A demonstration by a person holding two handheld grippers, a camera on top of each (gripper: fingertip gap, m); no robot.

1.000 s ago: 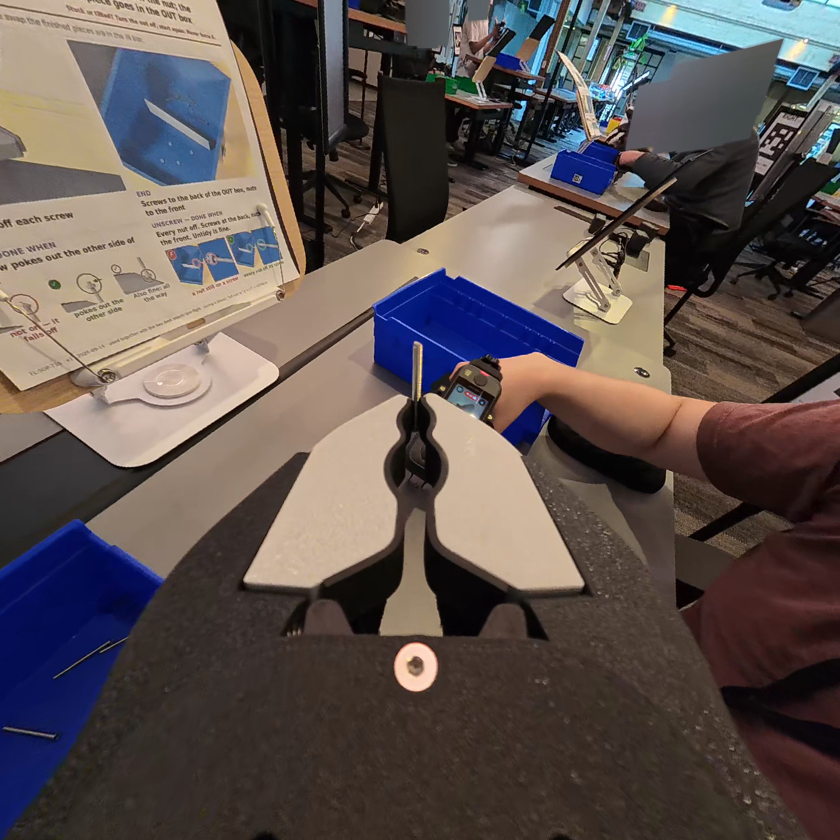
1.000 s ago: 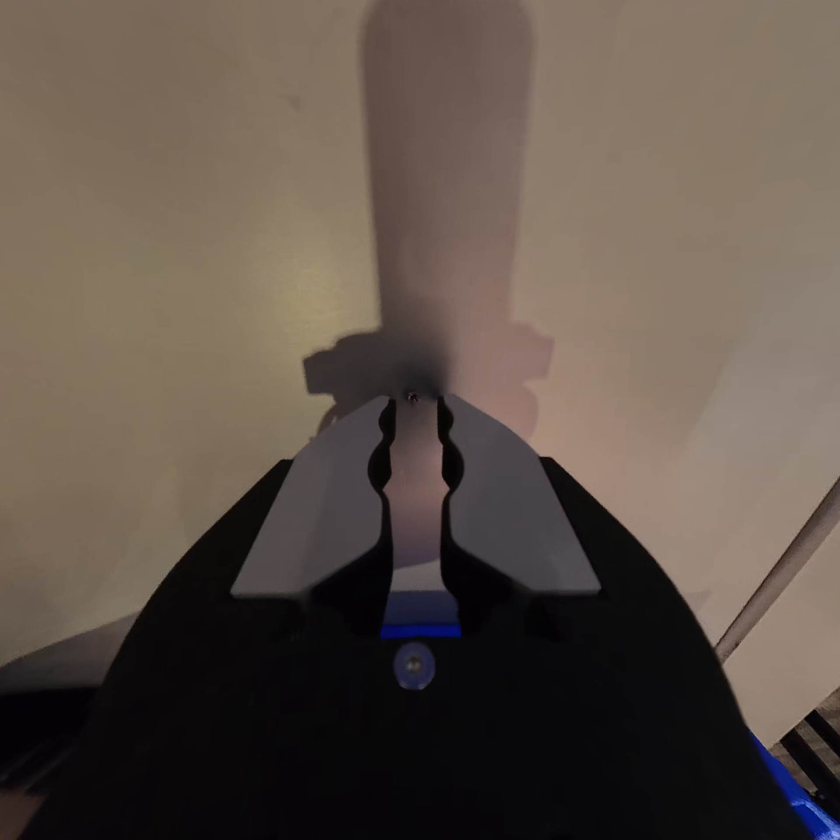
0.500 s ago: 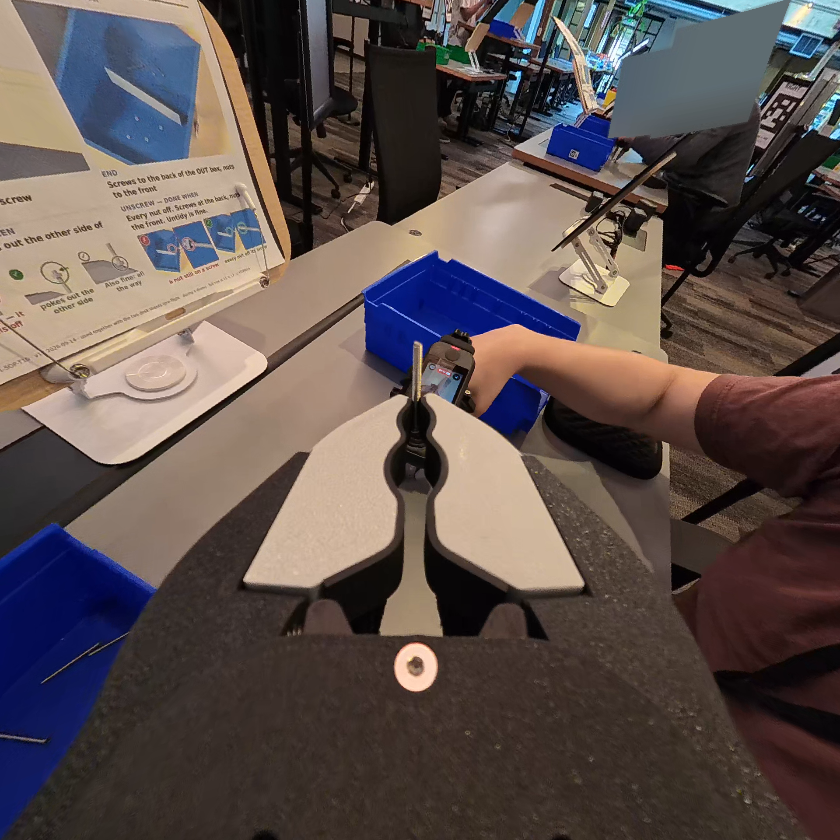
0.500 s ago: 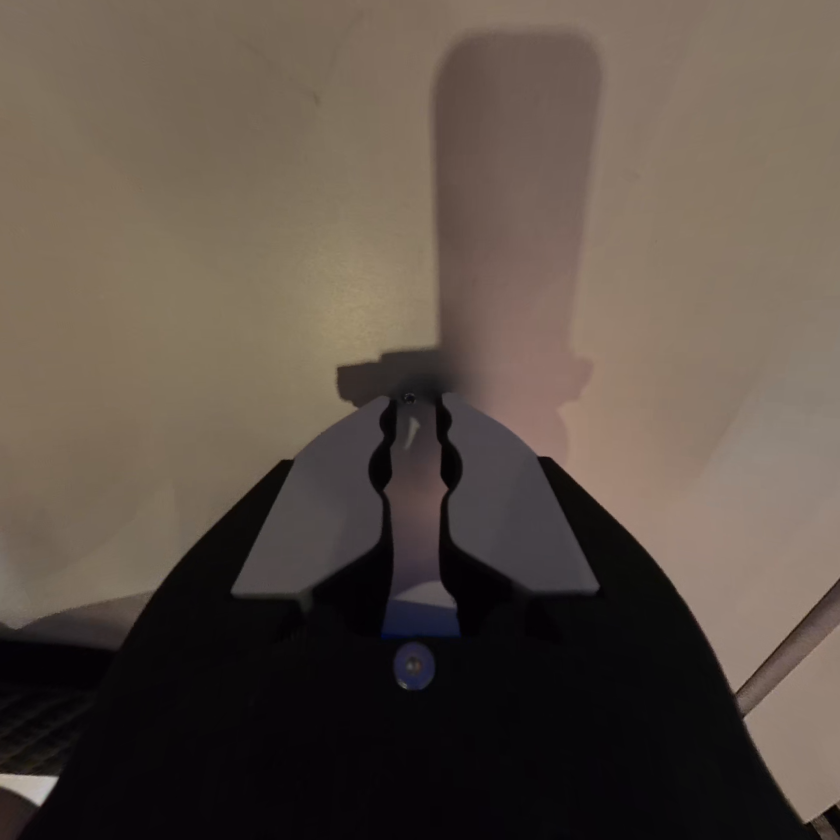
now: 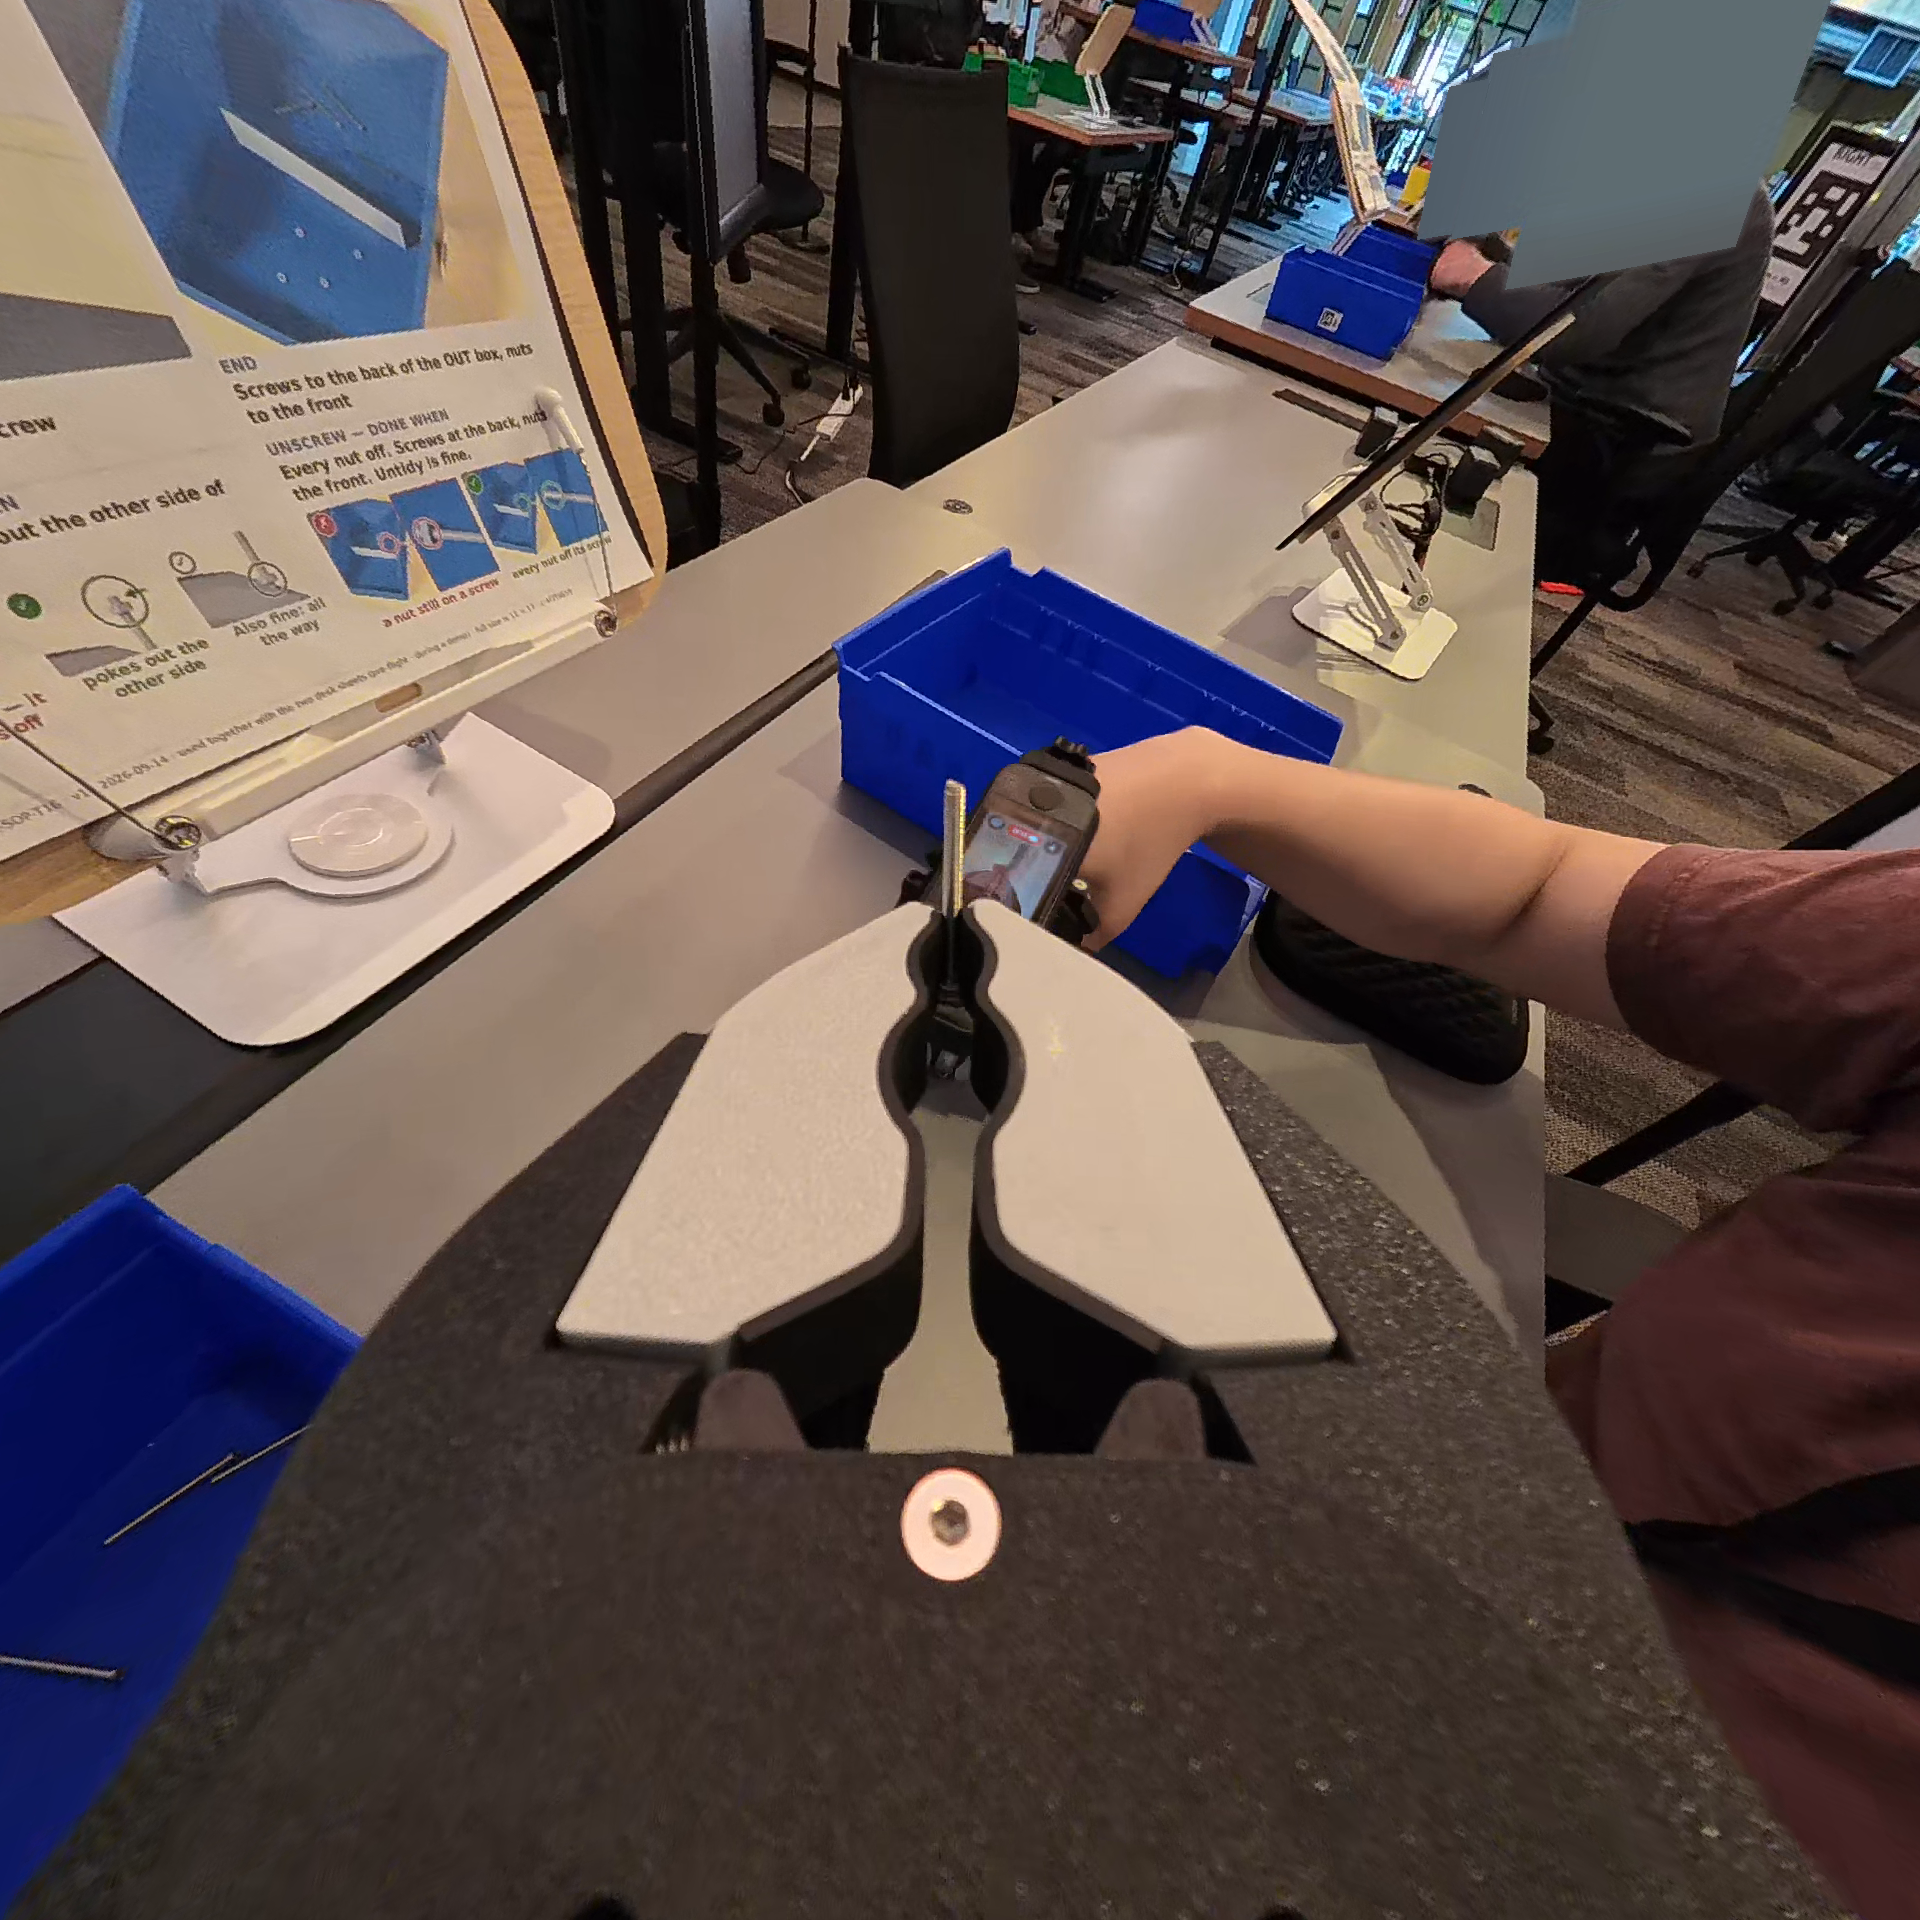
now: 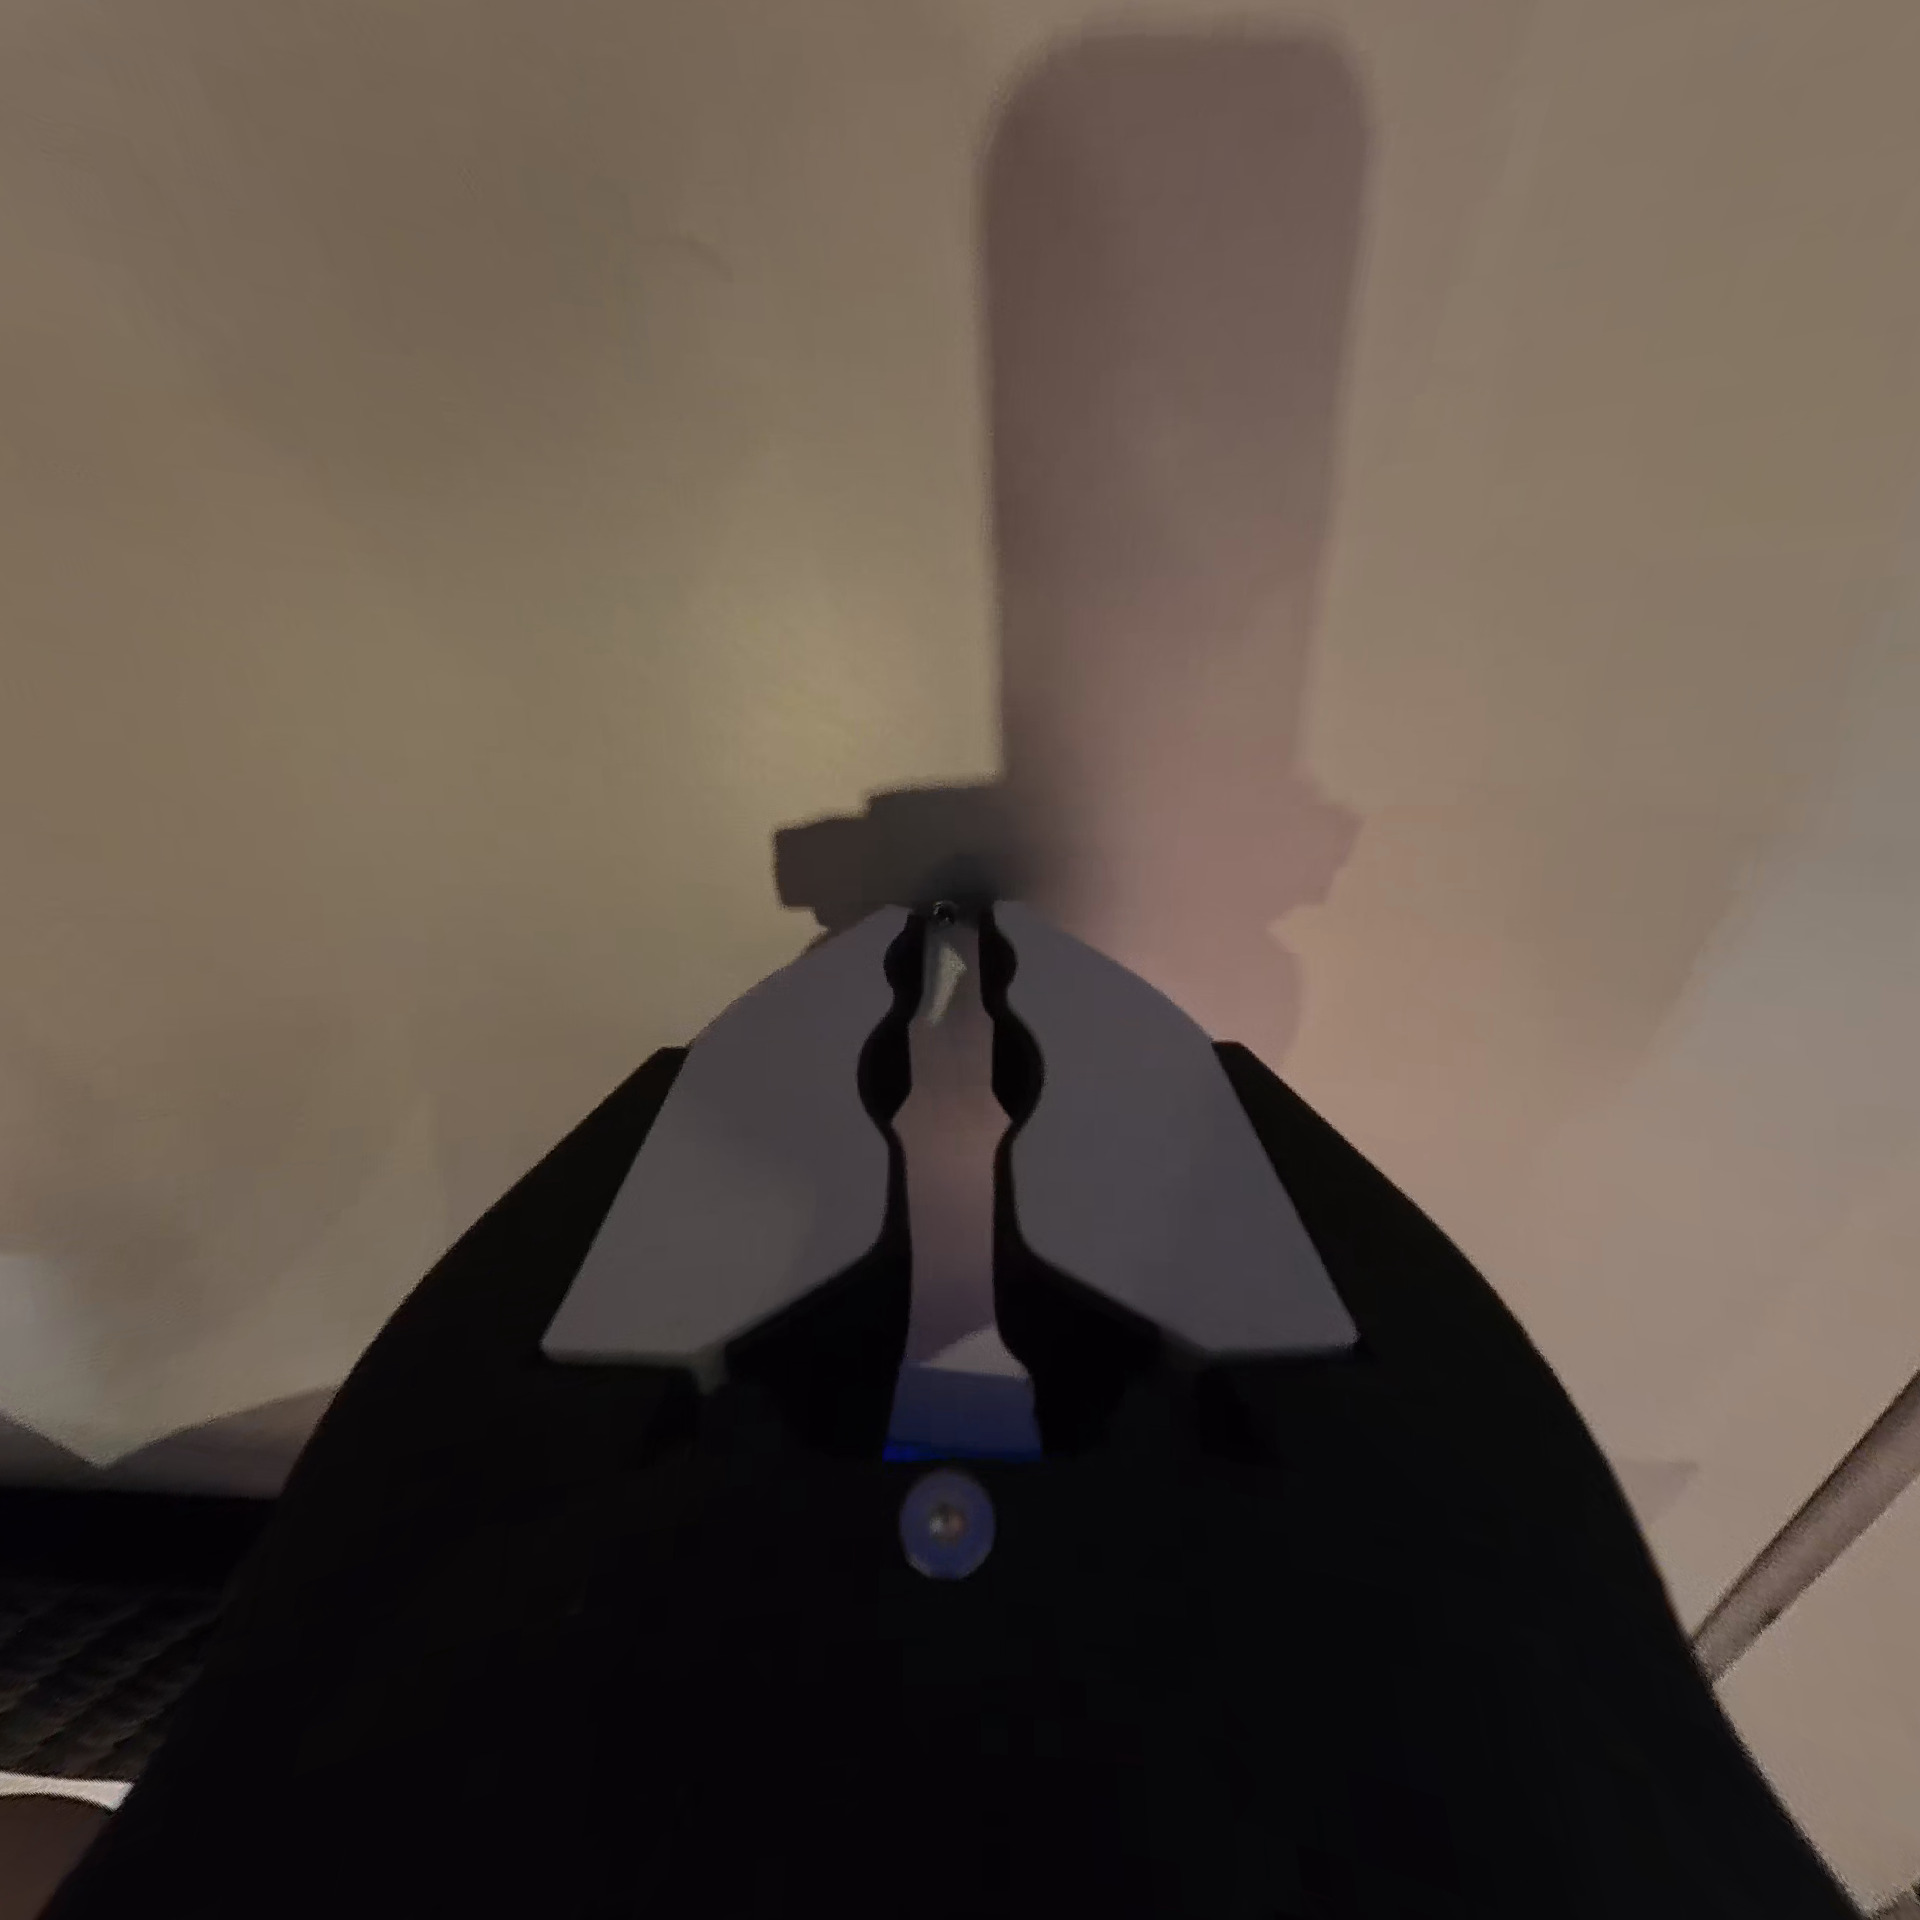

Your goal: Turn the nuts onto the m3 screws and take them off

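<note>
My left gripper is shut on a thin silver M3 screw. The screw's shaft stands up past the fingertips, above the grey table. Beyond it a bare hand holds the right gripper's camera body low at the front of a blue bin; its fingers are hidden there. In the right wrist view my right gripper points at the grey table top, jaws drawn close on a tiny dark nut at the tips. Its shadow falls on the table.
A second blue bin at the near left holds several loose screws. An instruction sheet on a white stand stands at the left. A black padded rest lies under the forearm. A tablet stand and a seated person are farther back. One gripper's finger ends stand about 30 cm off the other's.
The right gripper's jaws have narrowed onto the nut at their tips. The right hand has come closer to the screw in my left gripper. The left gripper stays shut on the screw.
</note>
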